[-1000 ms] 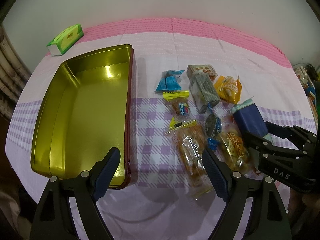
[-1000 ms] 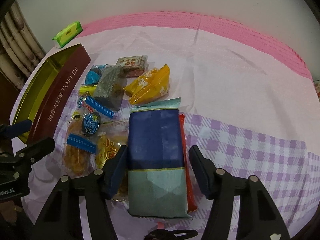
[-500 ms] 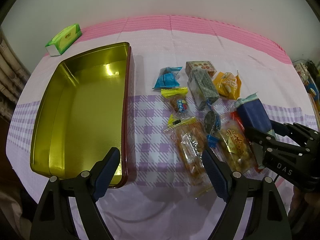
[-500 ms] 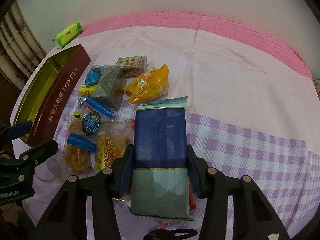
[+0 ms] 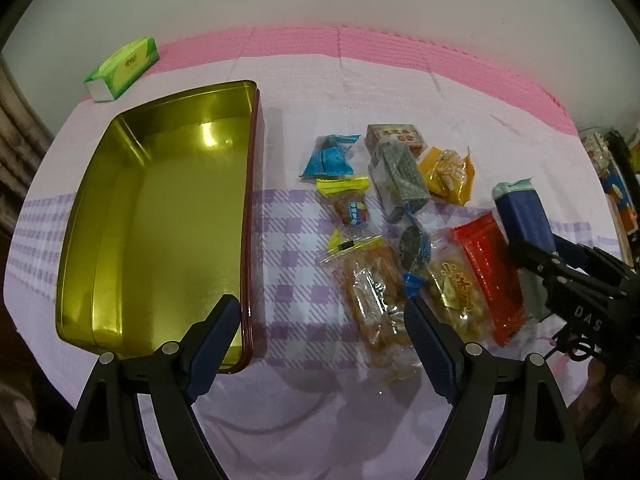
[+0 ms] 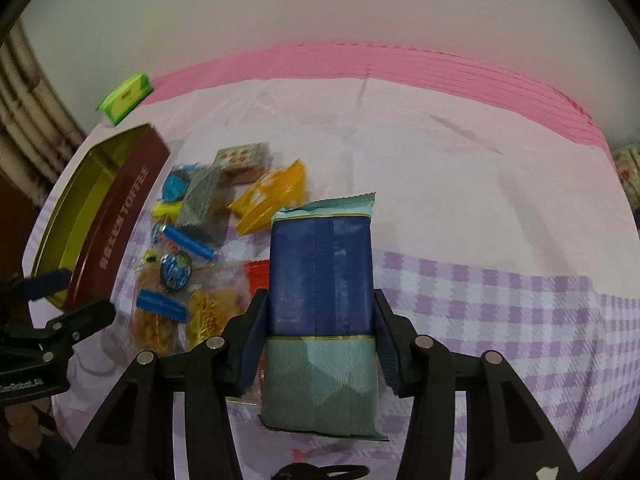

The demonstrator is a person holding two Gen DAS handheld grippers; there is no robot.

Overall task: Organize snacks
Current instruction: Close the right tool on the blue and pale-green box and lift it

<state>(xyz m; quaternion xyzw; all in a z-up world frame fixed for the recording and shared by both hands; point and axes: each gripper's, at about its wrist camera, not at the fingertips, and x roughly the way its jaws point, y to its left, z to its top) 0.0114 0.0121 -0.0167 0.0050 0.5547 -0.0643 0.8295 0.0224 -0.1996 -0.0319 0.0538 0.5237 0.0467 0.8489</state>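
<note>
One open gold tin (image 5: 160,216). One green tissue pack (image 5: 122,68). One navy-and-teal packet (image 6: 322,304). One red packet (image 5: 488,272). One yellow pouch (image 5: 448,174). Two claws: left claw (image 5: 320,330), right claw (image 6: 320,344).

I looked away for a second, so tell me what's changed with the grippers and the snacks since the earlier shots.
The right gripper closed on the blue and teal packet and lifted it off the pile, exposing the red packet beneath. The left gripper stayed open near the gold tin, which is still empty; the other snacks kept their places.
</note>
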